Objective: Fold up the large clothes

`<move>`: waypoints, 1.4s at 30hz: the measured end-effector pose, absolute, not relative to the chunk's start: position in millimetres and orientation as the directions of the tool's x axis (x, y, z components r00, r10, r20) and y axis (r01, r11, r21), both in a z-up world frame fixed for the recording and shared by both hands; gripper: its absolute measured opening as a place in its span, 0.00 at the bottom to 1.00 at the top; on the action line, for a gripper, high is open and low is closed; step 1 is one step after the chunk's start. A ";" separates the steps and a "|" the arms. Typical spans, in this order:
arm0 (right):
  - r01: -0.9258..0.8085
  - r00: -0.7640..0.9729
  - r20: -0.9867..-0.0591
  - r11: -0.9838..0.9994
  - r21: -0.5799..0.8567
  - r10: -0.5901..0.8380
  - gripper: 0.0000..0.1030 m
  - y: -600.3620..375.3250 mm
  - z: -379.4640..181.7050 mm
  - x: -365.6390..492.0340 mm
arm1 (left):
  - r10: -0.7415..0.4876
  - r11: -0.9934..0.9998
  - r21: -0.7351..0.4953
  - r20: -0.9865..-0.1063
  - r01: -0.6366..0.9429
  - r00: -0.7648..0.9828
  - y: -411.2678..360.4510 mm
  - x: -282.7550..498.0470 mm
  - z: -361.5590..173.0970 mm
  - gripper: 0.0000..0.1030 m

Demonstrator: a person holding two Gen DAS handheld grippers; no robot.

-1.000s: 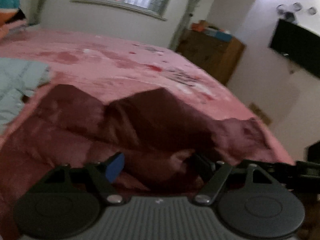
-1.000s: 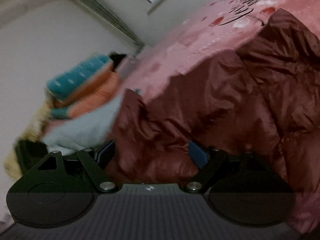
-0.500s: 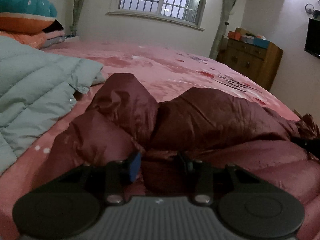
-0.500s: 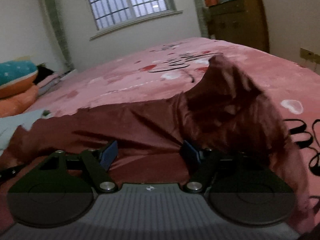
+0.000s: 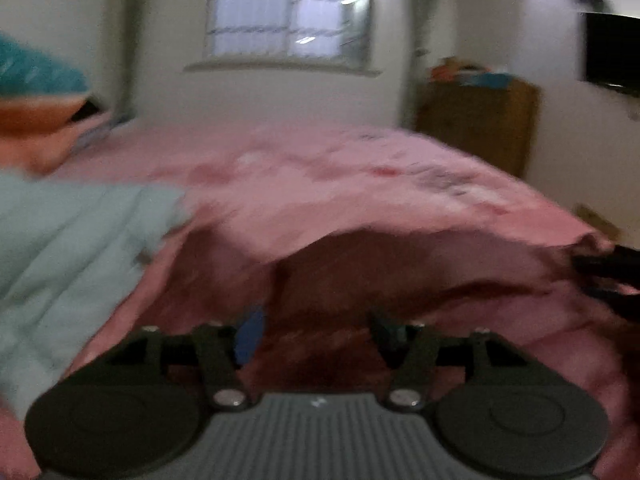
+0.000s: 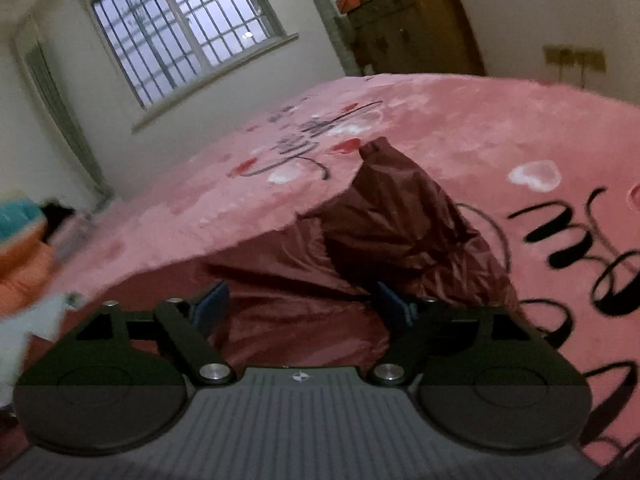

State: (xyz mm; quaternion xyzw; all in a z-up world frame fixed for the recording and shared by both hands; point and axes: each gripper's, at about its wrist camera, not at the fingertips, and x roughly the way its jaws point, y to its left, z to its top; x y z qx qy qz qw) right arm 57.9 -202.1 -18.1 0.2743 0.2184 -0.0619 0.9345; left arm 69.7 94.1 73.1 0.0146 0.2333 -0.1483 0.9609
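Your left gripper [image 5: 316, 330] and right gripper [image 6: 302, 304] look like twins: ribbed grey housing in the middle with a tiny white star mark, a big matte-black round disc on each side, and black link arms pinned with shiny silver screws. Your fingers [image 6: 210, 304] carry blue pads. The left view's pretty blurry, though.

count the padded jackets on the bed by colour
Dark maroon shiny padded jacket: 1
Pale blue-grey quilted padded jacket: 1
Total: 2, both lying on the pink printed blanket.
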 end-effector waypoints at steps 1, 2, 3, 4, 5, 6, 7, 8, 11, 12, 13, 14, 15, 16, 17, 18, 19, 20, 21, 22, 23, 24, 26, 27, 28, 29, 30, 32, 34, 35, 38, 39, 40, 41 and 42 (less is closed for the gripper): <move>0.232 0.900 -0.436 0.841 0.489 0.004 1.00 -201.1 -14.5 56.0 | -0.313 0.943 -0.042 -0.442 0.329 0.841 83.7 69.0 78.5 0.63; 0.226 0.904 -0.428 0.845 0.485 0.004 1.00 -199.1 -10.3 54.1 | -0.346 0.930 -0.041 -0.434 0.366 0.832 71.9 69.5 83.1 0.63; 0.214 0.908 -0.418 0.856 0.470 0.002 1.00 -197.7 -8.5 53.3 | -0.374 0.917 -0.037 -0.429 0.398 0.822 58.6 71.6 85.9 0.63; 0.208 0.910 -0.414 0.868 0.451 -0.003 1.00 -195.1 -5.1 51.2 | -0.388 0.909 -0.029 -0.429 0.417 0.816 47.0 75.0 86.9 0.63; 0.203 0.911 -0.412 0.883 0.423 -0.012 1.00 -191.9 -1.4 50.3 | -0.397 0.902 -0.021 -0.434 0.432 0.809 36.0 79.7 86.2 0.63; 0.200 0.910 -0.413 0.896 0.396 -0.021 1.00 -188.6 0.0 52.6 | -0.401 0.897 -0.011 -0.444 0.442 0.802 24.6 86.3 83.5 0.64; 0.195 0.908 -0.417 0.909 0.368 -0.026 1.00 -185.0 1.0 52.5 | -0.395 0.896 -0.002 -0.459 0.444 0.796 14.9 93.7 79.5 0.63; 0.190 0.906 -0.423 0.918 0.348 -0.027 1.00 -180.6 -1.2 57.1 | -0.385 0.898 0.007 -0.474 0.440 0.792 7.2 100.0 74.9 0.64; 0.181 0.890 -0.455 0.941 0.286 -0.033 1.00 -171.7 -7.9 60.2 | -0.332 0.912 0.042 -0.507 0.408 0.796 -7.9 117.2 61.2 0.64; 0.178 0.884 -0.465 0.947 0.267 -0.035 1.00 -170.2 -9.3 58.9 | -0.320 0.917 0.044 -0.512 0.396 0.797 -8.4 121.8 58.0 0.64; 0.176 0.877 -0.479 0.953 0.245 -0.039 1.00 -169.0 -13.0 60.6 | -0.308 0.922 0.045 -0.516 0.384 0.799 -8.5 125.5 54.5 0.66; 0.178 0.872 -0.488 0.956 0.233 -0.043 1.00 -170.4 -9.8 58.2 | -0.300 0.926 0.042 -0.519 0.374 0.801 -6.9 127.6 52.4 0.68; 0.180 0.867 -0.496 0.958 0.223 -0.048 1.00 -171.9 -10.9 58.1 | -0.295 0.930 0.036 -0.523 0.367 0.800 -5.3 130.2 49.4 0.72; 0.182 0.864 -0.501 0.959 0.217 -0.050 1.00 -171.8 -14.0 59.1 | -0.296 0.931 0.026 -0.526 0.363 0.797 -3.8 131.5 46.5 0.75; 0.183 0.862 -0.504 0.959 0.215 -0.052 1.00 -166.0 -15.6 56.7 | -0.296 0.933 0.018 -0.528 0.359 0.796 -3.6 132.8 44.1 0.76; 0.187 0.860 -0.507 0.959 0.213 -0.055 1.00 -164.5 -17.2 55.1 | -0.295 0.935 0.009 -0.532 0.354 0.793 -2.3 134.5 40.3 0.79; 0.192 0.857 -0.512 0.960 0.206 -0.061 1.00 -163.2 -19.2 56.3 | -0.296 0.937 -0.001 -0.538 0.350 0.789 -0.9 136.0 36.4 0.82; 0.194 0.854 -0.516 0.961 0.195 -0.068 1.00 -158.9 -23.5 59.1 | -0.300 0.937 -0.012 -0.543 0.349 0.784 -0.1 137.8 33.8 0.82; 0.196 0.853 -0.516 0.963 0.185 -0.075 1.00 -157.8 -25.0 61.0 | -0.304 0.937 -0.026 -0.548 0.347 0.779 0.9 139.6 30.0 0.84; 0.199 0.853 -0.516 0.964 0.176 -0.082 1.00 -156.4 -26.8 61.3 | -0.307 0.938 -0.037 -0.549 0.345 0.777 1.4 141.9 26.5 0.85; 0.201 0.851 -0.518 0.965 0.169 -0.086 1.00 -155.3 -27.6 61.5 | -0.311 0.939 -0.049 -0.549 0.342 0.776 2.6 143.2 23.2 0.85; 0.203 0.848 -0.522 0.965 0.166 -0.089 1.00 -155.1 -28.3 62.3 | -0.315 0.939 -0.061 -0.546 0.339 0.776 3.8 143.6 20.3 0.86; 0.207 0.849 -0.520 0.965 0.164 -0.093 1.00 -153.9 -26.9 58.3 | -0.321 0.939 -0.072 -0.538 0.338 0.779 5.1 144.4 14.4 0.87; 0.208 0.848 -0.521 0.965 0.160 -0.096 1.00 -153.0 -28.1 58.5 | -0.323 0.938 -0.073 -0.535 0.338 0.781 5.0 144.5 11.9 0.87; 0.208 0.847 -0.522 0.966 0.154 -0.100 1.00 -152.3 -27.1 58.4 | -0.324 0.938 -0.073 -0.531 0.339 0.783 5.2 144.2 10.0 0.88; 0.209 0.846 -0.522 0.967 0.146 -0.105 1.00 -151.9 -27.6 60.5 | -0.327 0.938 -0.075 -0.526 0.340 0.785 5.3 144.2 7.7 0.88; 0.210 0.846 -0.521 0.968 0.138 -0.109 1.00 -151.8 -28.5 62.9 | -0.329 0.937 -0.077 -0.522 0.340 0.787 5.8 144.2 6.3 0.89; 0.212 0.849 -0.516 0.969 0.130 -0.116 1.00 -150.2 -30.8 62.2 | -0.333 0.936 -0.083 -0.513 0.341 0.791 7.0 143.8 3.4 0.89; 0.214 0.850 -0.511 0.969 0.120 -0.125 1.00 -147.5 -33.2 60.9 | -0.335 0.936 -0.085 -0.504 0.341 0.796 7.9 143.2 1.0 0.89; 0.216 0.851 -0.509 0.970 0.113 -0.130 1.00 -146.8 -32.8 61.0 | -0.335 0.936 -0.083 -0.502 0.341 0.797 7.7 143.0 0.1 0.90; 0.222 0.850 -0.507 0.971 0.092 -0.146 1.00 -145.0 -34.0 61.5 | -0.336 0.936 -0.084 -0.503 0.342 0.796 7.9 142.3 0.0 0.90; 0.222 0.849 -0.508 0.971 0.089 -0.147 1.00 -145.3 -34.0 62.1 | -0.336 0.936 -0.083 -0.503 0.342 0.796 7.9 142.1 0.6 0.90; 0.222 0.849 -0.508 0.971 0.089 -0.147 1.00 -145.3 -33.1 61.5 | -0.335 0.936 -0.083 -0.505 0.341 0.795 7.6 142.0 1.8 0.90; 0.221 0.849 -0.509 0.971 0.091 -0.145 1.00 -145.7 -33.3 61.7 | -0.334 0.936 -0.084 -0.509 0.341 0.793 7.8 141.7 4.4 0.90; 0.221 0.849 -0.509 0.971 0.095 -0.143 1.00 -145.5 -31.7 61.4 | -0.332 0.937 -0.083 -0.512 0.339 0.792 8.2 141.8 7.4 0.90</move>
